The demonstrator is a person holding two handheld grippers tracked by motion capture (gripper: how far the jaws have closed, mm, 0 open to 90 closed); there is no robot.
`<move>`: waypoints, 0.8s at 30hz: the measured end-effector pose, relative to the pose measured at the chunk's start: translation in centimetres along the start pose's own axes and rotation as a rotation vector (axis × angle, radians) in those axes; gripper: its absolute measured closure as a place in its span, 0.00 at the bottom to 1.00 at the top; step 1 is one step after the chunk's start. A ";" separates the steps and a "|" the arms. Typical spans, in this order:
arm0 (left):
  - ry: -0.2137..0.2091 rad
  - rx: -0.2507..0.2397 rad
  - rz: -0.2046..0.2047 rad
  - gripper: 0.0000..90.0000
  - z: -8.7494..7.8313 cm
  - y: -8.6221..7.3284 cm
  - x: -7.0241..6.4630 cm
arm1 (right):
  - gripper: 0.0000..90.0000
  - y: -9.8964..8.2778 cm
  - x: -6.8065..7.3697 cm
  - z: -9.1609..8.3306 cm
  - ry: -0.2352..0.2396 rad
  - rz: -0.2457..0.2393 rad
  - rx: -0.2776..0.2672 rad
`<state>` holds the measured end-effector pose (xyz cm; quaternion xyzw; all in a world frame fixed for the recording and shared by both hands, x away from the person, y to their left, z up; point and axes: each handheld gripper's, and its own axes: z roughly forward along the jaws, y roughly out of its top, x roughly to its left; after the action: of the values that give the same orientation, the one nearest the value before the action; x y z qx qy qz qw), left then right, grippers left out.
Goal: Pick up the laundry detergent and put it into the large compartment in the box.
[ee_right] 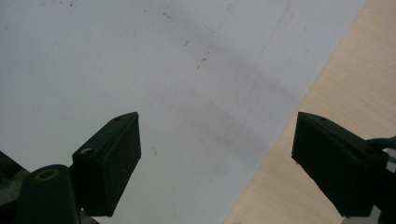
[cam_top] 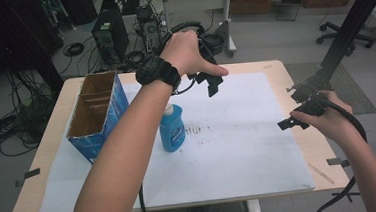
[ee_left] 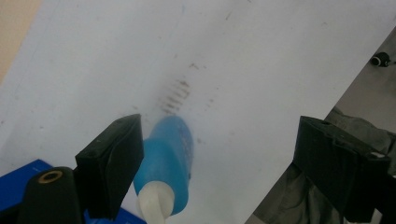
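I hold my left tool (cam_top: 209,79) raised above the far middle of the surface (cam_top: 273,70), my hand (cam_top: 187,51) wrapped over its top and a black watch (cam_top: 157,72) on that wrist. Its jaws stand wide apart with nothing between them. Looking along them in the left gripper view, I see the blue bottle (ee_left: 166,163) with its white cap (ee_left: 152,205) below, closer to the jaw at the left of that view than to the other, and not touched by either. From the high view the bottle (cam_top: 171,129) stands upright on the white sheet (cam_top: 239,147) that covers most of the surface, just right of the open blue cardboard box (cam_top: 96,115) and partly behind my left forearm. A patch of dark smudges (cam_top: 197,130) marks the sheet just right of the bottle. My right tool (cam_top: 297,116) is low over the right edge of the surface, well apart from the bottle, held in my right hand (cam_top: 330,121) with its cable (cam_top: 352,124) looping back over my wrist. Its jaws are also spread wide and hold nothing; the right gripper view shows bare white sheet (ee_right: 163,70) between them and the wooden edge (ee_right: 327,93) of the surface off to one side.
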<state>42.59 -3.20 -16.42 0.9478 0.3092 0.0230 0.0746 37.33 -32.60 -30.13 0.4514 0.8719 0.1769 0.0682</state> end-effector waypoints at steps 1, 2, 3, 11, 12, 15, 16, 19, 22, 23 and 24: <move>0.002 0.000 -0.006 0.18 0.0 -0.1 0.1 | 0.17 0.0 0.0 0.0 0.000 -0.001 0.000; 0.002 0.000 -0.012 0.18 0.0 -0.2 0.2 | 0.17 0.0 0.0 0.0 -0.001 -0.001 -0.001; 0.003 -0.002 -0.021 0.18 0.0 -0.3 0.3 | 0.17 0.1 0.0 0.0 -0.001 0.000 0.000; 0.022 0.001 -0.092 0.18 0.2 -1.4 1.3 | 0.17 0.3 0.3 0.2 -0.001 -0.006 0.003; 0.026 0.000 -0.097 0.18 0.2 -1.6 1.5 | 0.17 0.3 0.4 0.2 -0.001 -0.007 0.005; 0.026 0.011 -0.109 0.18 0.4 -2.0 1.8 | 0.17 0.4 0.5 0.2 -0.002 -0.011 0.008; 0.031 0.015 -0.117 0.18 0.5 -2.2 1.9 | 0.17 0.4 0.5 0.2 -0.002 -0.013 0.008; 0.038 0.021 -0.141 0.18 0.7 -2.7 2.3 | 0.17 0.4 0.5 0.1 -0.002 -0.010 0.007; 0.044 0.033 -0.168 0.19 0.9 -3.2 2.7 | 0.17 0.4 0.6 0.1 -0.001 -0.011 0.004; 0.049 0.035 -0.174 0.19 1.0 -3.4 2.8 | 0.17 0.4 0.6 0.1 -0.001 -0.012 0.004; 0.052 0.036 -0.184 0.19 1.0 -3.5 2.9 | 0.17 0.4 0.6 0.0 -0.003 -0.011 0.004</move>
<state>42.98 1.18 -18.00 0.9157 0.3970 0.0349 0.0515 37.27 -31.88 -29.99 0.4471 0.8746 0.1742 0.0693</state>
